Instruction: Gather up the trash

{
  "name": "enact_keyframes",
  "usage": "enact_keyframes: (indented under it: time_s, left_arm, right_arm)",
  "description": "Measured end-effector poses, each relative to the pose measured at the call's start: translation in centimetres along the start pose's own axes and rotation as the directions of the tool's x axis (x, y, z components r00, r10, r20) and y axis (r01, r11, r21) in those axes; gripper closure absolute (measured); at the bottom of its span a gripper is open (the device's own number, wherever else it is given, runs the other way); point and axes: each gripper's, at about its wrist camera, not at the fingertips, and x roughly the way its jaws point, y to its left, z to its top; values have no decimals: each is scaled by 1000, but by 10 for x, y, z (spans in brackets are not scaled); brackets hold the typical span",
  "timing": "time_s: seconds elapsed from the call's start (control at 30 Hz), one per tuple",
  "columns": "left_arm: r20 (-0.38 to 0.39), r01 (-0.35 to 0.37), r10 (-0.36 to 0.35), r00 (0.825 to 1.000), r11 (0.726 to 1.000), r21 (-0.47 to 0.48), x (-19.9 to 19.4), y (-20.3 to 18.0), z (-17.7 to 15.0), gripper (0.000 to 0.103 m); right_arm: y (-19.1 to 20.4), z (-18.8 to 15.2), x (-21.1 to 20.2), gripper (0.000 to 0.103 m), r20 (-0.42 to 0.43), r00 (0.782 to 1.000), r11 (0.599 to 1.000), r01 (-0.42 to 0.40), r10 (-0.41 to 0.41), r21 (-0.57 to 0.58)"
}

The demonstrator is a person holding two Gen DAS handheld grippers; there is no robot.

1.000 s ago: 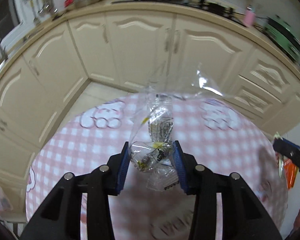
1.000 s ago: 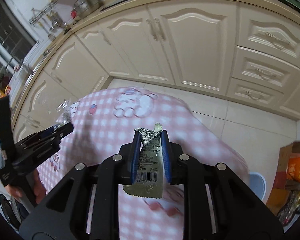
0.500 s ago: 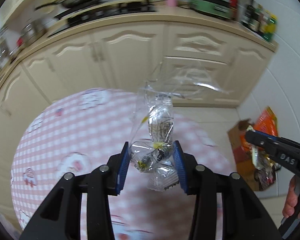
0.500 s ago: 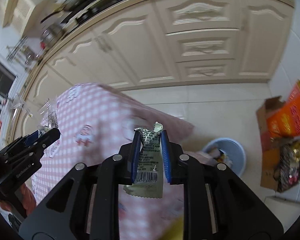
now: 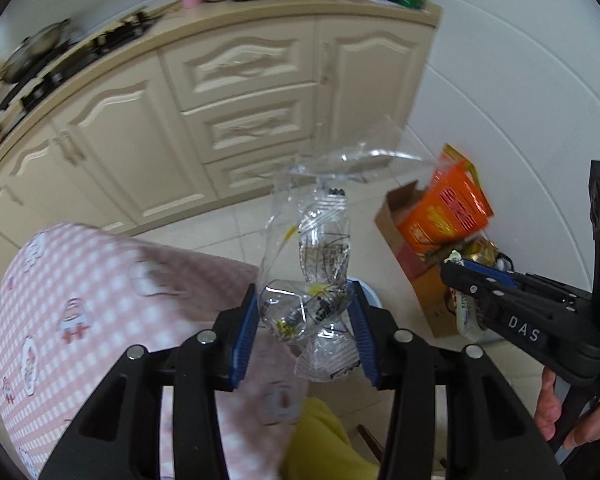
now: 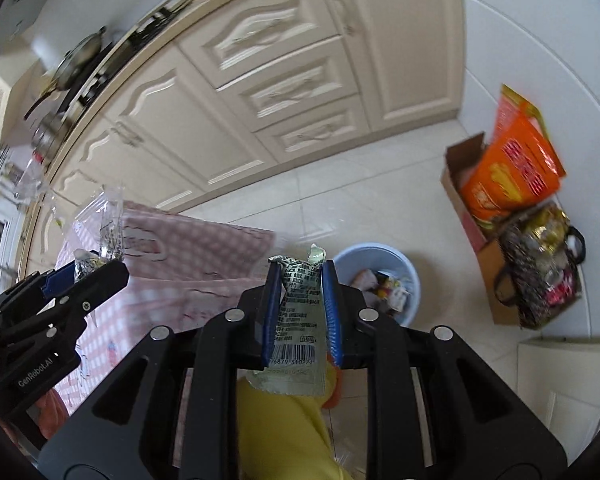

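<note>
Below both grippers, on the kitchen floor beside the tablecloth edge, stands the blue bin (image 6: 380, 280); the right gripper (image 6: 300, 304), pinching a printed sachet (image 6: 298, 320), is nearer; the left gripper (image 5: 306, 320), jaws just loosening, still holds the clear wrapper (image 5: 308, 280)

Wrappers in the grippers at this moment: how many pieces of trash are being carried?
2. A crumpled clear plastic wrapper sits between the left gripper's pads; a printed sachet is clamped in the right gripper. More may be hidden.
</note>
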Motion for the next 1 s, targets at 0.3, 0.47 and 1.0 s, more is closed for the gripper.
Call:
enact_keyframes:
  time_s: [0.3,0.47,1.0]
  left_arm:
    - [-117,10,-7,993,1000,29,30,-25,-8,45]
    - [-115,-33,31,993,999,-12,26,-7,-21,43]
    - [53,-98,110,993,978,-185,-27,13,-107,34]
  right_arm:
    - [-22,-14,12,79,-52,999,1000,9,-8,13]
    - [-9,-17,24,32,-76,997,1000,5,-5,2]
    - [11,-72,-24,32,144,985,985,-77,99,-153]
